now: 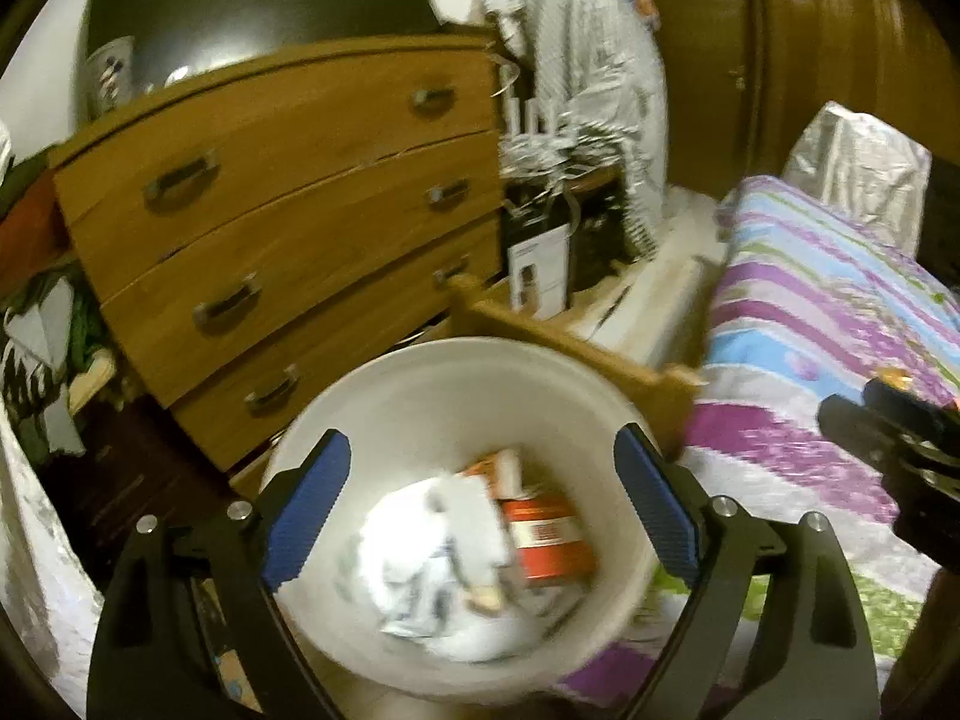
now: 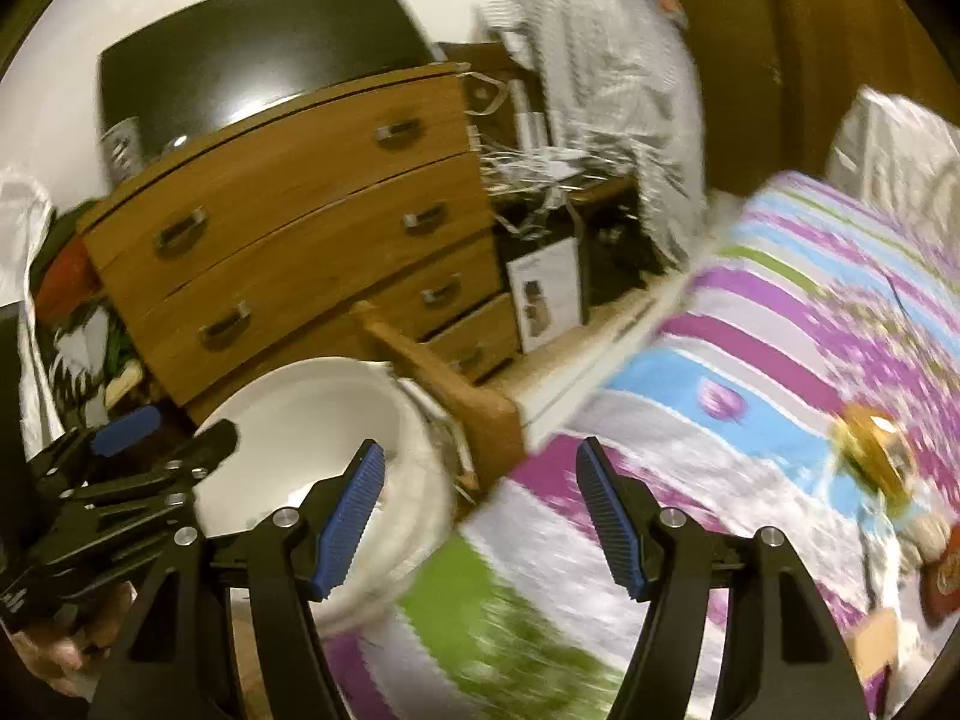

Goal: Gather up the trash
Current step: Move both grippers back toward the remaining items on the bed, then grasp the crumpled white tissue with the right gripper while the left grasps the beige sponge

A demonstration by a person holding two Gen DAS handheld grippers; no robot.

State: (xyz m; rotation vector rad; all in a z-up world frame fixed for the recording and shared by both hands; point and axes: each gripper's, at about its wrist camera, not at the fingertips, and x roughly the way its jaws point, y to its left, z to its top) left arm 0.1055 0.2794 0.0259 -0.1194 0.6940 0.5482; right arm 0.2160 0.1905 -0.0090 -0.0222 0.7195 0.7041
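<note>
A white bin [image 1: 420, 396] stands beside the bed and holds crumpled white paper [image 1: 432, 564] and an orange box [image 1: 549, 537]. My left gripper [image 1: 480, 504] is open and empty right above the bin's mouth. The bin also shows in the right wrist view [image 2: 312, 408]. My right gripper [image 2: 477, 516] is open and empty over the striped bedspread [image 2: 750, 324]. A golden wrapper [image 2: 870, 450] and more litter [image 2: 936, 564] lie on the bed at the right. The left gripper shows at the left of the right wrist view [image 2: 126, 456].
A wooden chest of drawers [image 1: 288, 228] stands behind the bin with a dark screen [image 1: 240, 6] on top. A striped garment [image 1: 588, 60] hangs over clutter beside it. A wooden bed corner [image 2: 444, 384] juts out next to the bin.
</note>
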